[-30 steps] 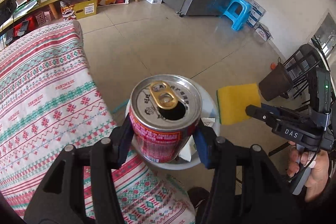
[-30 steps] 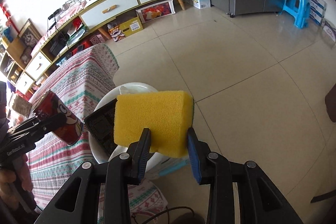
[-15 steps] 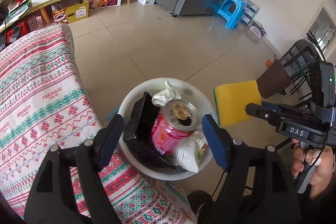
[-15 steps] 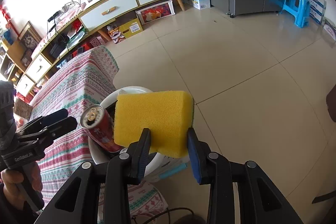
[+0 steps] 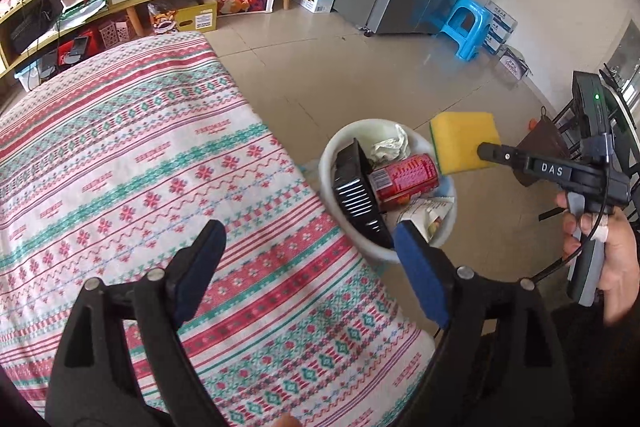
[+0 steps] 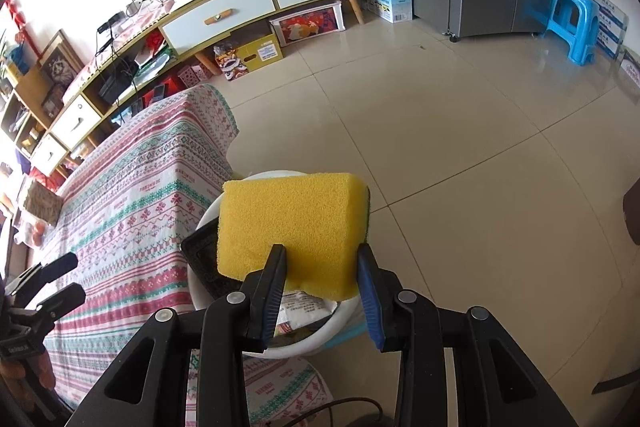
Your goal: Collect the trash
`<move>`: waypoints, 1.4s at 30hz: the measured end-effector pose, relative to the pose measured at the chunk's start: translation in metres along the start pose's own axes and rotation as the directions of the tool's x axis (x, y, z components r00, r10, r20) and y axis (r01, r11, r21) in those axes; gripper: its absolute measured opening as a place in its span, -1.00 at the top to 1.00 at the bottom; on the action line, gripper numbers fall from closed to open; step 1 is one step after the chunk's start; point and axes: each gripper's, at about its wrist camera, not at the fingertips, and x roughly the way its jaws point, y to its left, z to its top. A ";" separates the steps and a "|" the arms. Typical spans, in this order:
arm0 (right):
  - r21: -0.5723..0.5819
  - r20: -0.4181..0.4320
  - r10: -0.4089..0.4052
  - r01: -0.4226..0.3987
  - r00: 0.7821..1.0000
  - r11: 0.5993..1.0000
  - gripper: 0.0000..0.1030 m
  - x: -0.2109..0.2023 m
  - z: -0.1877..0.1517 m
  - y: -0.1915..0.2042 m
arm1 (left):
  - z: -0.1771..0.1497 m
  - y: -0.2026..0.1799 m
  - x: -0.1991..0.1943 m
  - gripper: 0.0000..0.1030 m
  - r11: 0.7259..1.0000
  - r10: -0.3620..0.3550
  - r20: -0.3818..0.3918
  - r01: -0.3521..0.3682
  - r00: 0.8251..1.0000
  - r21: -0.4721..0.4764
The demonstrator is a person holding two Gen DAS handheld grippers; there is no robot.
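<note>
My left gripper hangs over the patterned tablecloth, its jaws having just been opening and now standing wide with nothing between them; I judge its load delivered. My right gripper has its jaws pressed into the near edge of a yellow sponge, carried above the white bin so it can drop in. Just past the table edge, that bin holds the red can on its side against a black tray, with crumpled paper behind.
</note>
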 end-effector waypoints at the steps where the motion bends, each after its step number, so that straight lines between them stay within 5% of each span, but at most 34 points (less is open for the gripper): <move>1: -0.008 -0.006 0.000 0.000 1.000 1.000 0.30 0.003 0.001 0.005 | -0.004 0.004 -0.004 -0.68 1.000 0.014 0.000 -0.014 1.000 -0.002; 5: -0.045 -0.040 -0.009 0.007 0.999 0.999 0.30 0.018 0.001 0.025 | -0.016 0.022 -0.017 -0.89 0.997 0.078 -0.005 -0.078 0.997 -0.010; 11: -0.098 -0.074 -0.027 0.020 0.997 0.995 0.23 0.034 -0.004 0.052 | -0.040 0.047 -0.032 -0.95 0.992 0.121 0.008 -0.121 0.993 -0.047; 15: -0.114 -0.075 -0.044 0.035 0.996 0.993 -0.07 0.040 -0.005 0.064 | -0.056 0.061 -0.035 -0.97 0.987 0.139 0.022 -0.137 0.990 -0.082; 19: -0.110 -0.055 -0.071 0.065 0.996 0.992 -0.15 0.034 -0.010 0.063 | -0.068 0.068 -0.034 -0.98 0.979 0.164 0.003 -0.162 0.986 -0.122; 30: -0.159 0.145 -0.052 0.075 0.988 0.984 -0.61 -0.041 -0.059 0.090 | -0.103 0.038 -0.069 -0.98 0.953 0.283 0.014 -0.280 0.959 -0.117; 42: -0.277 0.290 -0.017 0.101 0.957 0.956 -0.66 -0.072 -0.129 0.147 | -0.131 0.031 -0.111 -0.98 0.895 0.423 0.105 -0.396 0.900 -0.208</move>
